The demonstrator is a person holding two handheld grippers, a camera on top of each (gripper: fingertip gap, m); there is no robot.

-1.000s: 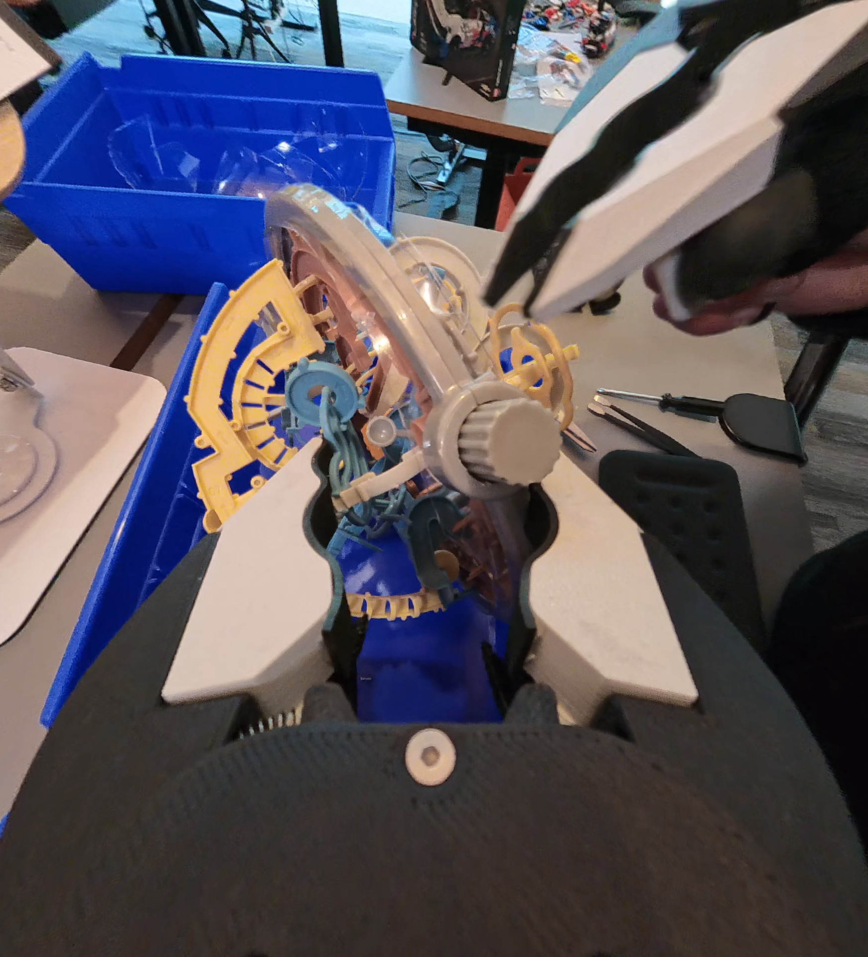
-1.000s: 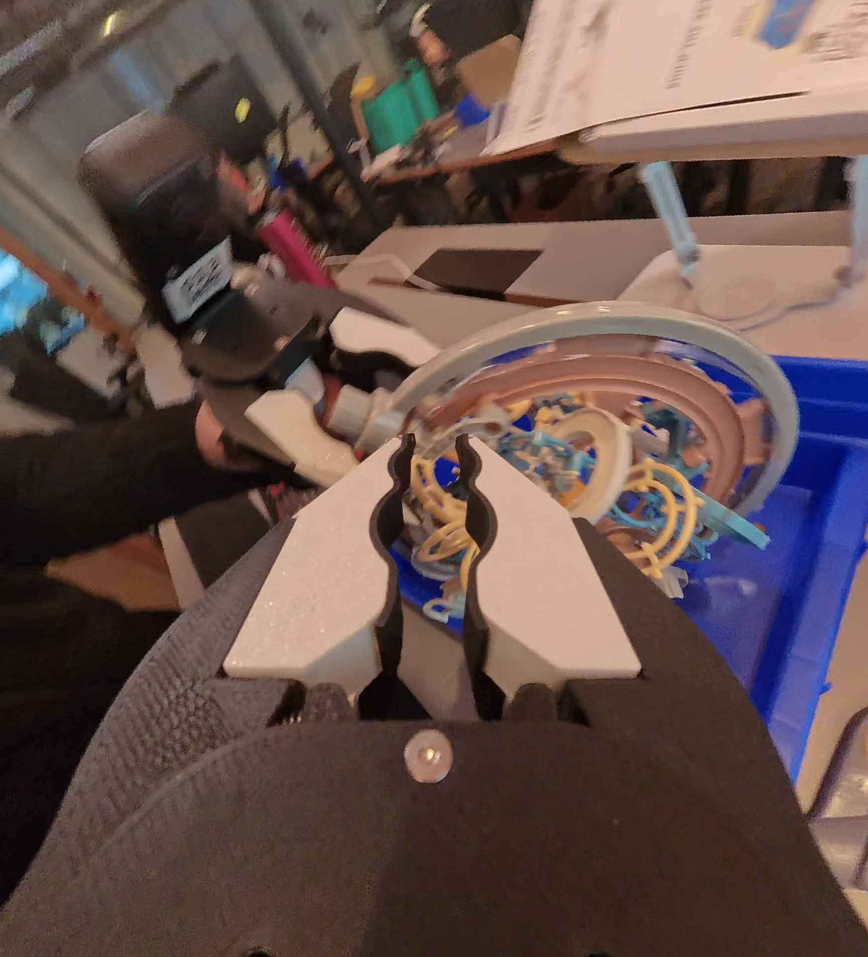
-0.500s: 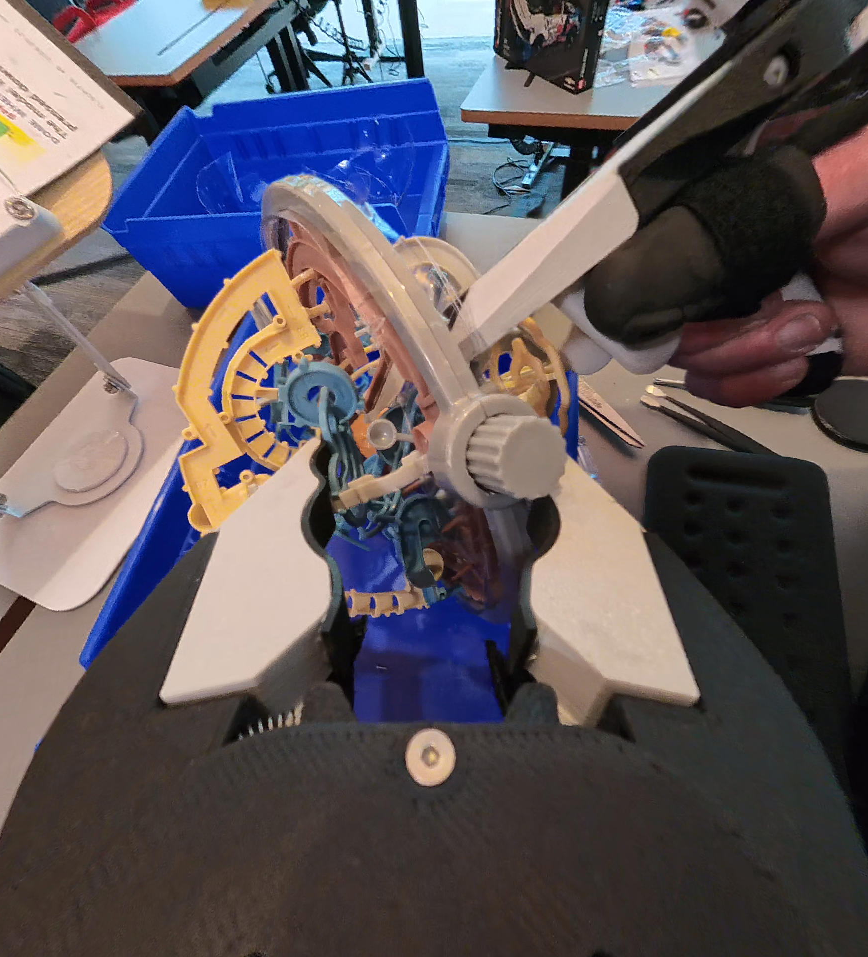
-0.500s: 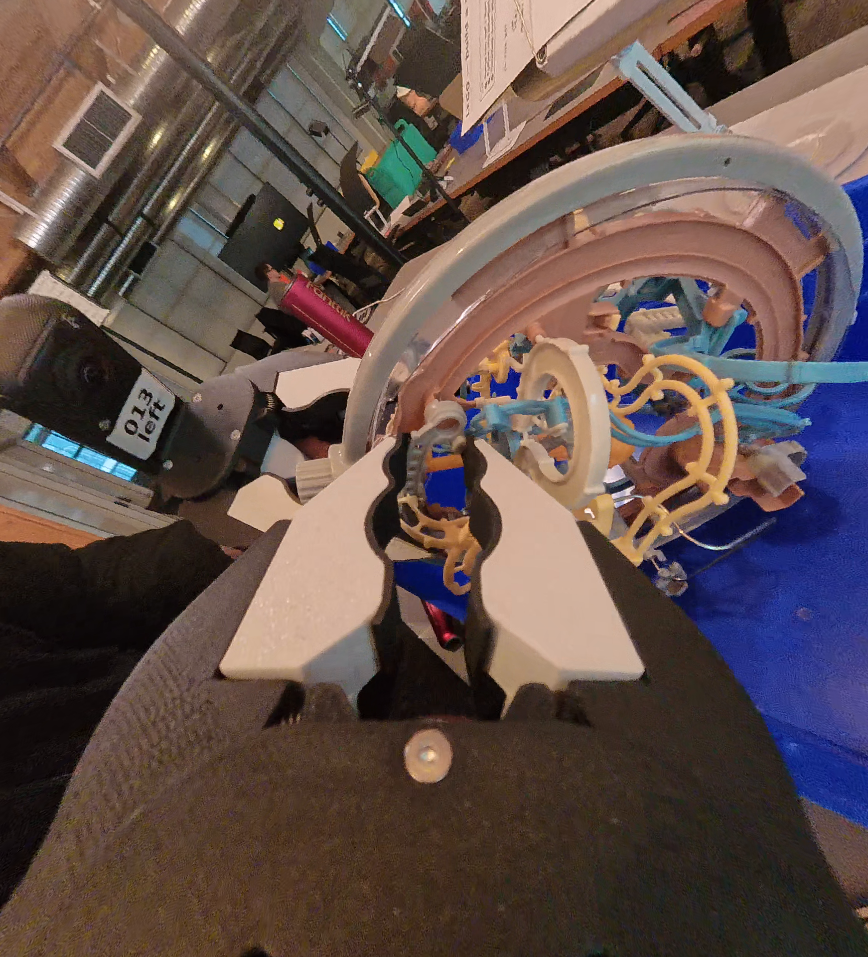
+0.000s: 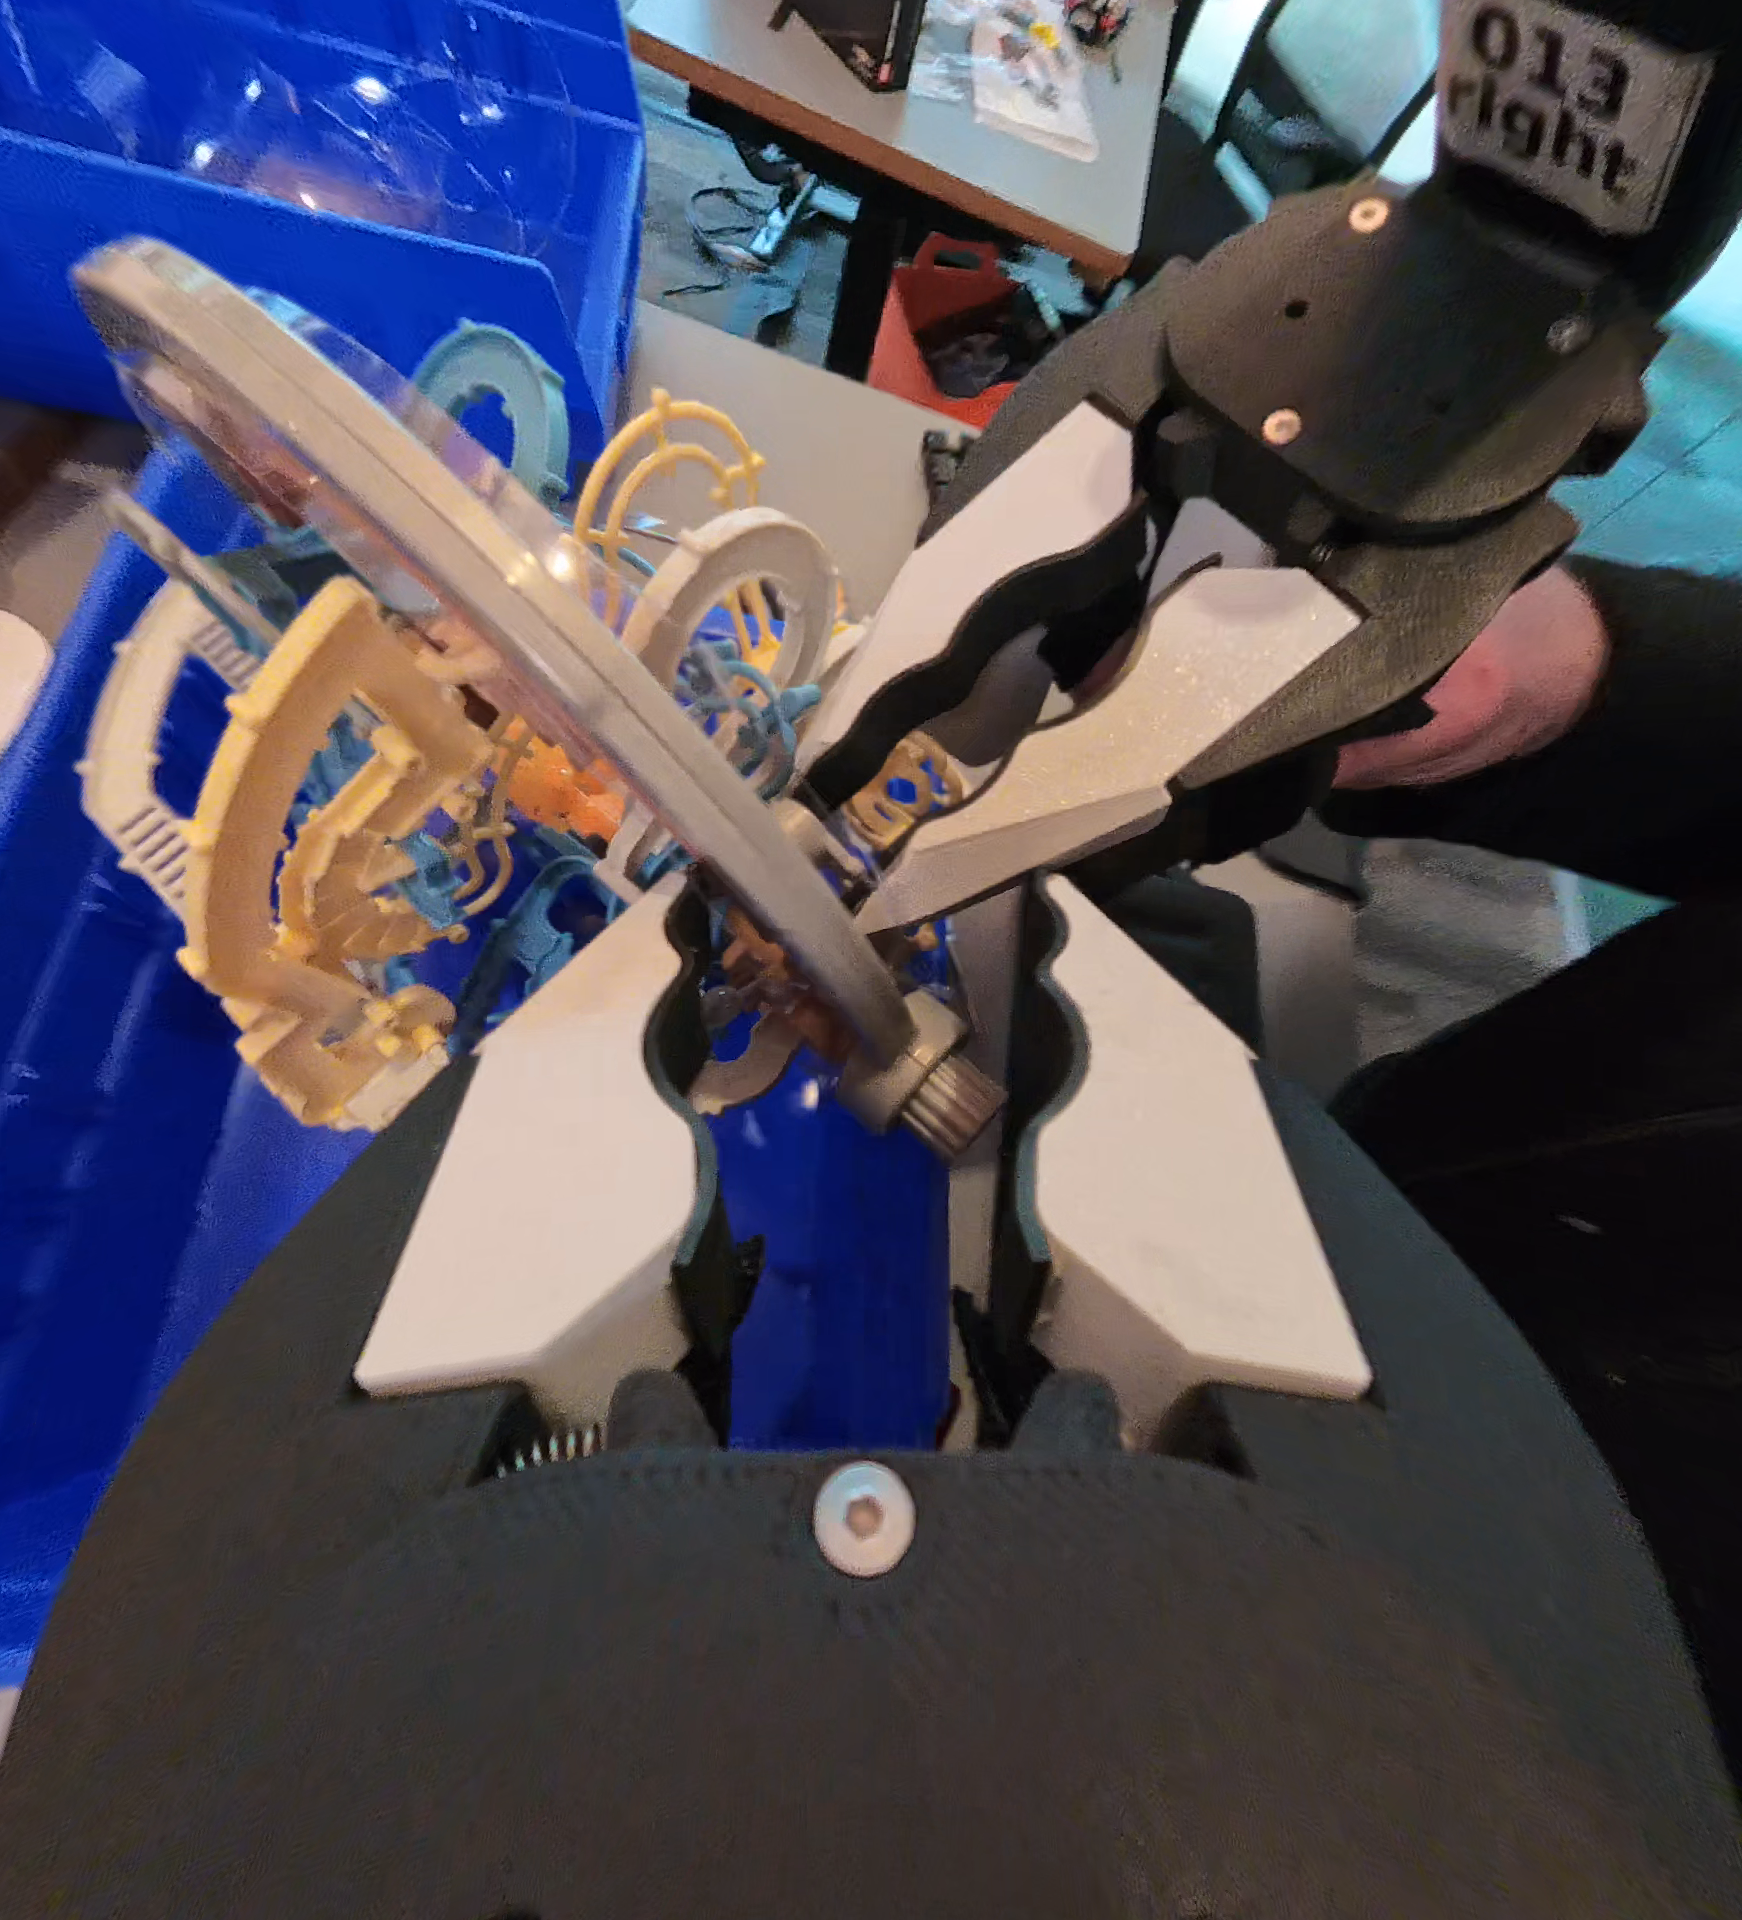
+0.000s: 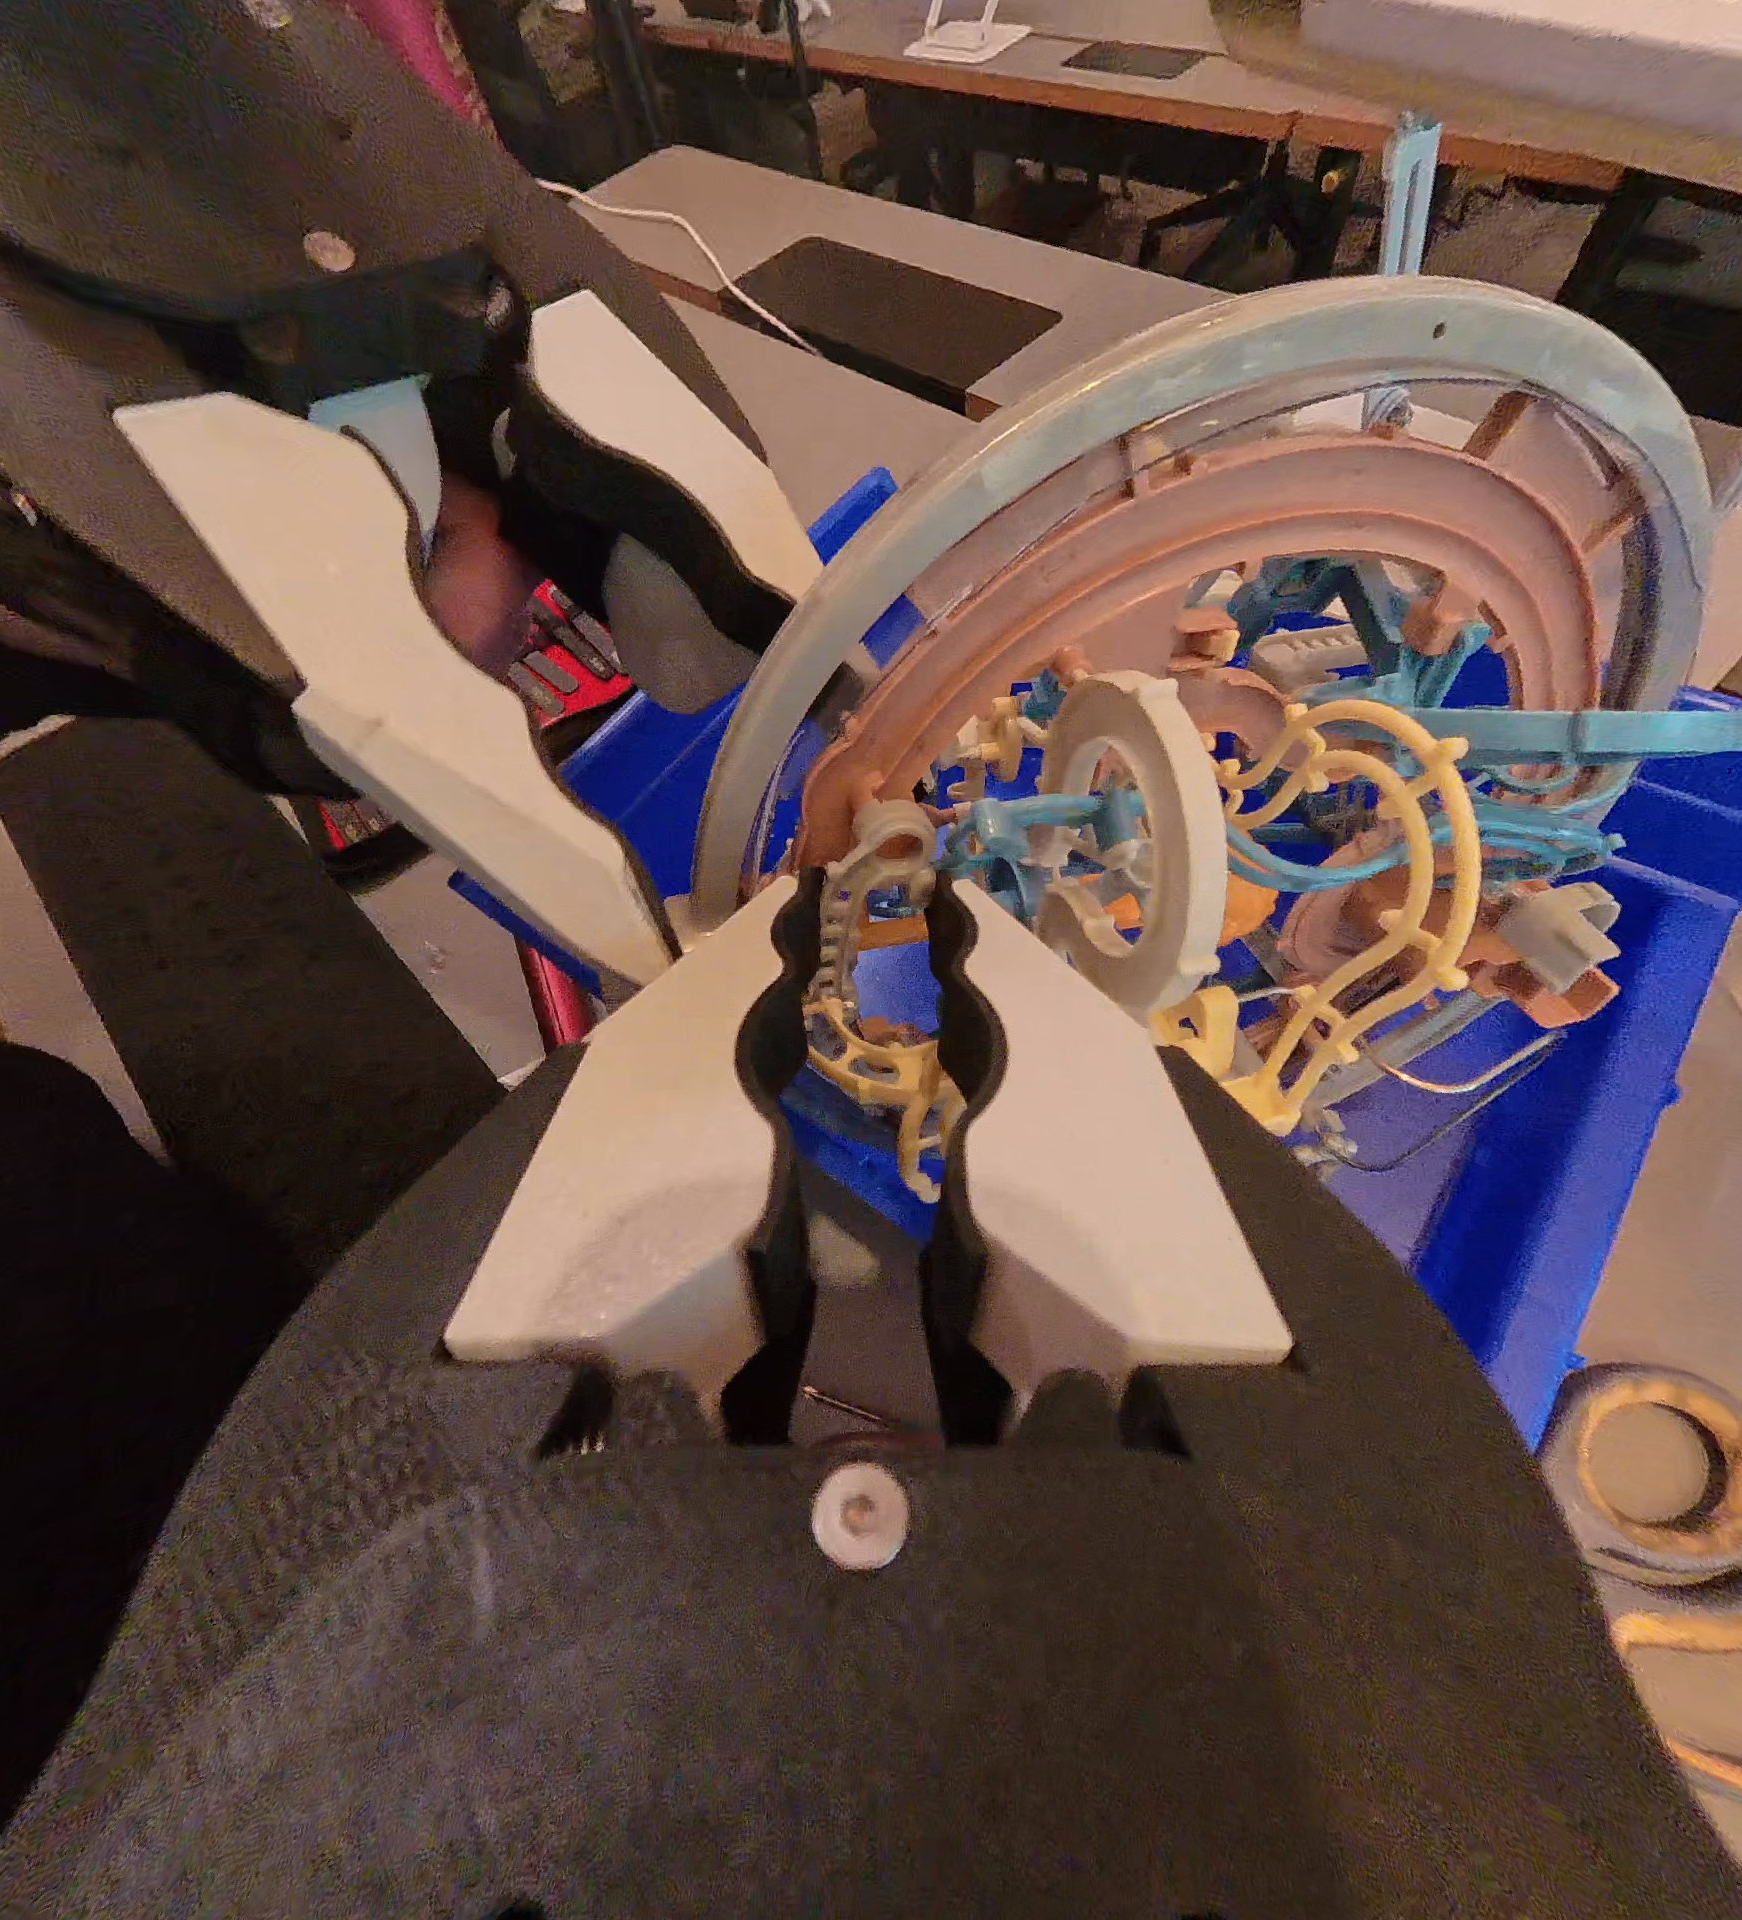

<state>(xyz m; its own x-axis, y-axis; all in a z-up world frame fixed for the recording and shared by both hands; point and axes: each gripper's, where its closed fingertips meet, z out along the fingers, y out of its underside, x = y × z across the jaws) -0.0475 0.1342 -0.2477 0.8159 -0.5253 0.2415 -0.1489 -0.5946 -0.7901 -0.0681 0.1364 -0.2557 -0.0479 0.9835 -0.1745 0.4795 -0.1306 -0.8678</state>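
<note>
Left gripper (image 5: 851, 971): jaws set narrowly apart, clamped on the grey ring (image 5: 534, 613) of a maze toy, just above its ribbed knob (image 5: 945, 1096). The ring runs tilted between the fingers, rising up and to the left.

Right gripper (image 6: 872, 940): jaws nearly together, gripping a thin grey-and-yellow track piece (image 6: 872, 997) at the toy's lower edge. In the left wrist view it comes in from the right, its fingertips meeting the toy just beyond the left gripper's.

Maze toy (image 6: 1262, 675): held off the surface between both grippers, over a blue bin (image 6: 1532, 1195). Tan, yellow, blue and grey tracks fill the ring.

Beyond: a second blue bin (image 5: 275, 208) with clear plastic shells inside. A grey table (image 5: 815, 416) lies behind the toy.
</note>
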